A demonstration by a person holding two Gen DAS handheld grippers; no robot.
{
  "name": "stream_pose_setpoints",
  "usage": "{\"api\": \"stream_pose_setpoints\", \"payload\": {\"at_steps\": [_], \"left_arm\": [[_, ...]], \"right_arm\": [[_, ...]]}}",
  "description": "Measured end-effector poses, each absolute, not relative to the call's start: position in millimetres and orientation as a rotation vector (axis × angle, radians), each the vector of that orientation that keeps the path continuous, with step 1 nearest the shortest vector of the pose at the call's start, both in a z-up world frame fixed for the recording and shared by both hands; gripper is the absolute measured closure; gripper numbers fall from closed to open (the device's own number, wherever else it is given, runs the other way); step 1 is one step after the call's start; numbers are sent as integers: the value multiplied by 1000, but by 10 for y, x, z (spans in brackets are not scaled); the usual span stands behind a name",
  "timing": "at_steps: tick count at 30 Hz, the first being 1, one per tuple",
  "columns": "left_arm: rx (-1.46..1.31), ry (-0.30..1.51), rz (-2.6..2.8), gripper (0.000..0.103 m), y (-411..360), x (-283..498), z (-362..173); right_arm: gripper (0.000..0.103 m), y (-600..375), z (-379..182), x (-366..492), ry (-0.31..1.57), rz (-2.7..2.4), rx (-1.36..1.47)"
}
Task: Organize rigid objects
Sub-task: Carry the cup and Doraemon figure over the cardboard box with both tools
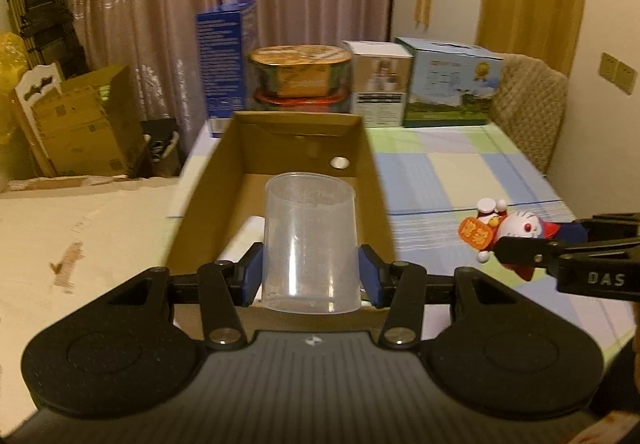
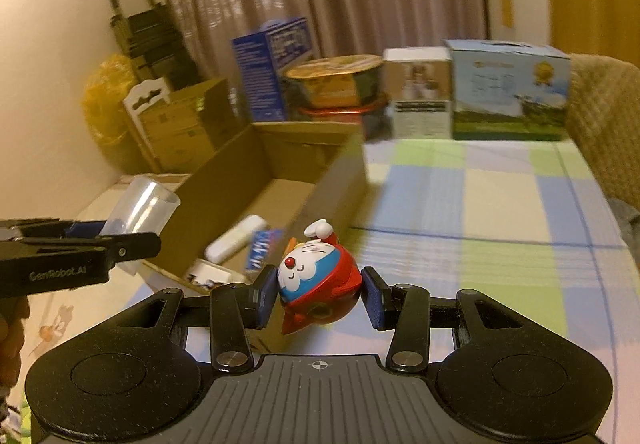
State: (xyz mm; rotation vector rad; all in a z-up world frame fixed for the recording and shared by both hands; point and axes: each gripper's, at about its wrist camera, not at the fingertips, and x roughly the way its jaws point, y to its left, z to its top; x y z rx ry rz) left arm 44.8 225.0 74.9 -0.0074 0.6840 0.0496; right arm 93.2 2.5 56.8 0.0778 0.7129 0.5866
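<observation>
Left wrist: clear cup (image 1: pixel 310 244) clamped in the left hand-held gripper (image 1: pixel 310 274).

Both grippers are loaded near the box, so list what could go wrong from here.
1. The clear measuring cup is smooth and tapered, and the left gripper clamps only its lower part; it might slip or tip.
2. The round cat figurine lies tilted in the right gripper and could roll out.
3. Both grippers are close beside the cardboard box; they might collide or snag its wall.
</observation>
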Motion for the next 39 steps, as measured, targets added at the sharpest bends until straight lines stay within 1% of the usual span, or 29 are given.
{"api": "stream_pose_setpoints", "payload": {"at_steps": [10,22,39], "left_arm": [[5,727,71,58,2746,883,620],[32,799,57,58,2937,1246,303],[79,850,26,58,3013,1608,87]], "right_arm": [[61,636,531,1425,744,666,21],[61,1001,364,1771,772,701,-35],[61,1218,238,2150,792,688,-87]]}}
